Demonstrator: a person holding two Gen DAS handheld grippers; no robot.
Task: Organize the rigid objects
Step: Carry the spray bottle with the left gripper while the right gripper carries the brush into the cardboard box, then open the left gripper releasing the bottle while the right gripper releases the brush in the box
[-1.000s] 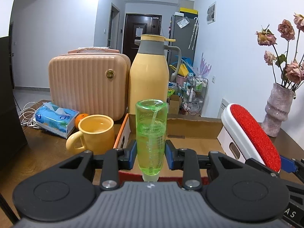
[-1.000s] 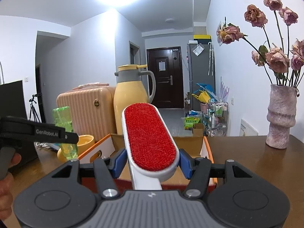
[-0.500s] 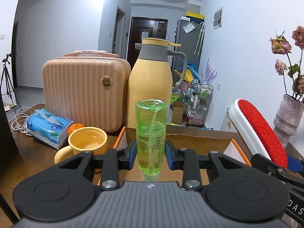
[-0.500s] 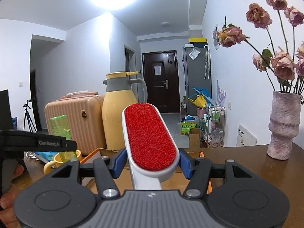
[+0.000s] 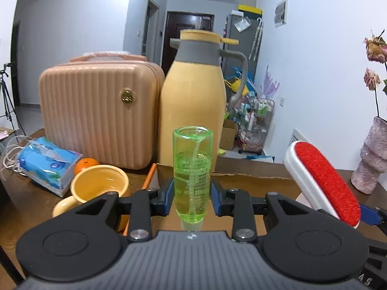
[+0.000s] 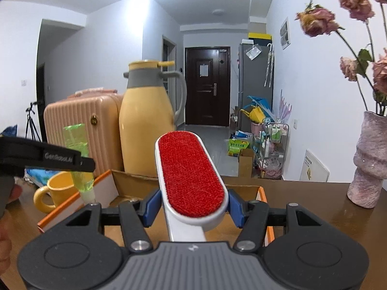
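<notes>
Your green bottle [image 5: 192, 174] stands long axis vertical, clamped between the left gripper [image 5: 192, 199] pads, above the cardboard box [image 6: 241, 188] near its left wall. Your lint brush [image 6: 191, 176], pinched by the right gripper [image 6: 191, 209], points forward over the box's middle. Both drops lie straight down; judged equally near.

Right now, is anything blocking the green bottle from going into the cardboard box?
Nothing visible does. The left gripper holds the green bottle over the open cardboard box; the yellow mug sits outside it.
</notes>
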